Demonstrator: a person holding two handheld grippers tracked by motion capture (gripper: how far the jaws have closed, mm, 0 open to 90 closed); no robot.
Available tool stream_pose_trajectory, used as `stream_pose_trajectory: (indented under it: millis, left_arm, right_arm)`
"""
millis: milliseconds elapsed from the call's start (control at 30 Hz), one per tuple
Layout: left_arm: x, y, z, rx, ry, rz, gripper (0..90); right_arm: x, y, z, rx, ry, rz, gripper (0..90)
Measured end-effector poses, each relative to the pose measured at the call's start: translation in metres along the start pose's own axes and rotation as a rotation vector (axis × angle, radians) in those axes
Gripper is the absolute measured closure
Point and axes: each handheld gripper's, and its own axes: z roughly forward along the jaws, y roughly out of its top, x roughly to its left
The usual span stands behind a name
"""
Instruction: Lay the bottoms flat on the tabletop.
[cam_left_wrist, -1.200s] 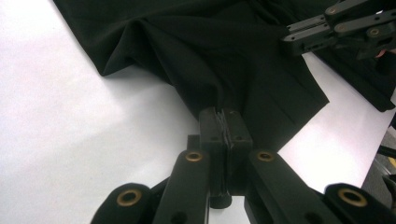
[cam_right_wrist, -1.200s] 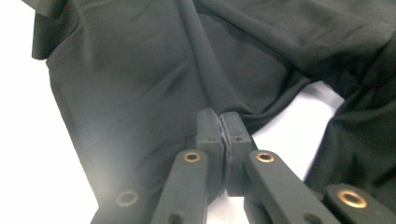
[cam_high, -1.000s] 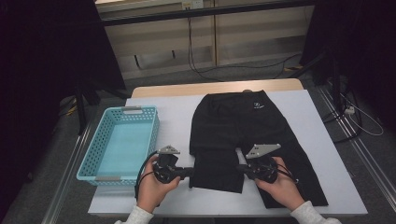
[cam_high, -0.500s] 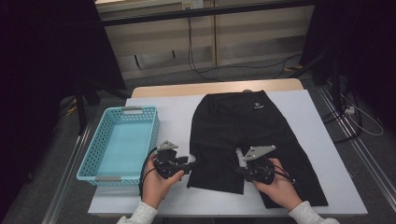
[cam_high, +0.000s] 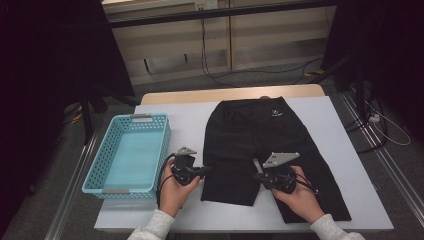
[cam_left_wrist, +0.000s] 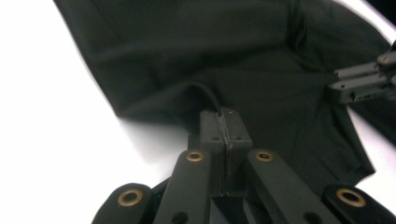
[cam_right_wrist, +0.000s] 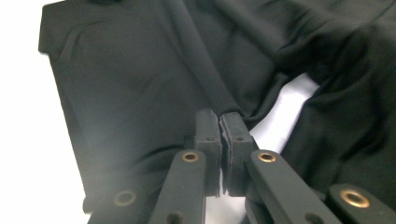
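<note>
Both grippers pinch the black shorts (cam_high: 260, 140): left gripper (cam_high: 206, 171) on the outer edge of one leg, right gripper (cam_high: 256, 176) on its inner edge. Beyond them, near the waistband, sits a small white logo (cam_high: 275, 112), too small to read. Left gripper's jaws have just been closing, fabric between them.

left tool (cam_high: 204, 171): jaws just closed, pinched | right tool (cam_high: 258, 176): jaws pinched

Room around my two jaws

Between my left gripper (cam_high: 204, 171) and my right gripper (cam_high: 256, 176) lies only flat black shorts (cam_high: 260, 135), nothing standing. The blue basket (cam_high: 107, 189) walls off my left; bare table (cam_high: 190, 117) lies open ahead, and more at far right.
</note>
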Motion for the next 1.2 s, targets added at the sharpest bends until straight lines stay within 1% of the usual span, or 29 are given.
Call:
stream_pose_trajectory:
  millis: [67, 167, 233, 300, 367, 400, 433, 500, 567, 633, 667, 700, 767, 833, 900, 967, 1000, 1033, 1067, 1133, 1200]
  left_arm:
    - [0.003, 0.000, 0.003, -0.001, 0.012, -0.007, 89.9]
    - [0.007, -0.002, 0.009, 0.025, 0.022, -0.008, 89.9]
    - [0.008, -0.002, 0.009, 0.028, 0.027, -0.012, 89.9]
    - [0.009, -0.002, 0.008, 0.018, 0.033, -0.015, 89.9]
    - [0.011, -0.002, 0.007, 0.020, 0.036, -0.018, 89.8]
    - [0.011, -0.003, 0.007, 0.026, 0.038, -0.015, 89.8]
    - [0.011, -0.003, 0.008, 0.025, 0.040, -0.018, 89.8]
    - [0.010, -0.003, 0.009, 0.029, 0.047, -0.011, 89.8]
    - [0.010, -0.003, 0.010, 0.032, 0.049, -0.006, 89.8]
    - [0.010, -0.003, 0.009, 0.038, 0.048, -0.006, 89.7]
    - [0.010, -0.004, 0.010, 0.039, 0.051, -0.007, 89.7]
    - [0.010, -0.004, 0.010, 0.039, 0.052, -0.009, 89.7]
    - [0.011, -0.004, 0.009, 0.039, 0.054, -0.012, 89.7]
    - [0.010, -0.004, 0.009, 0.040, 0.056, -0.006, 89.6]
    - [0.010, -0.004, 0.009, 0.044, 0.056, -0.004, 89.5]
    - [0.010, -0.004, 0.009, 0.042, 0.059, -0.007, 89.4]
    - [0.010, -0.004, 0.009, 0.041, 0.060, -0.010, 89.4]
    - [0.010, -0.004, 0.009, 0.041, 0.059, -0.012, 89.3]
    - [0.010, -0.004, 0.009, 0.039, 0.057, -0.014, 89.3]
    - [0.010, -0.004, 0.008, 0.039, 0.055, -0.013, 89.1]
    - [0.010, -0.004, 0.008, 0.035, 0.053, -0.021, 89.0]
  right_arm:
    - [-0.003, 0.001, 0.002, 0.001, -0.028, -0.007, 87.8]
    - [-0.008, 0.001, 0.009, 0.017, -0.047, 0.000, 86.2]
    - [-0.008, 0.001, 0.010, 0.023, -0.059, -0.008, 81.1]
    - [-0.006, 0.001, 0.008, 0.013, -0.071, -0.025, 77.0]
    - [-0.003, 0.003, 0.004, -0.015, -0.084, -0.031, 68.3]
    - [-0.001, 0.004, 0.002, -0.026, -0.086, -0.031, 65.9]
    - [0.000, 0.006, 0.000, -0.037, -0.082, -0.036, 65.0]
    - [0.007, 0.008, -0.001, -0.058, -0.048, -0.048, 60.1]
    - [0.014, 0.010, 0.000, -0.062, -0.021, -0.079, 58.1]
    - [0.024, 0.011, 0.003, -0.057, 0.016, -0.107, 55.3]
    - [0.029, 0.012, 0.005, -0.052, 0.042, -0.117, 54.5]
    - [0.034, 0.012, 0.008, -0.044, 0.064, -0.122, 53.0]
    - [0.043, 0.011, 0.014, -0.023, 0.109, -0.148, 51.2]
    - [0.050, 0.010, 0.019, -0.010, 0.137, -0.176, 48.7]
    - [0.055, 0.009, 0.024, 0.002, 0.148, -0.193, 46.6]
    - [0.057, 0.008, 0.029, 0.024, 0.134, -0.213, 44.7]
    - [0.057, 0.007, 0.032, 0.034, 0.136, -0.217, 44.2]
    - [0.057, 0.006, 0.032, 0.018, 0.142, -0.221, 45.2]
    - [0.056, 0.006, 0.032, 0.020, 0.147, -0.224, 46.5]
    - [0.055, 0.006, 0.032, 0.017, 0.137, -0.216, 52.0]
    - [0.054, 0.005, 0.032, 0.009, 0.129, -0.202, 60.7]
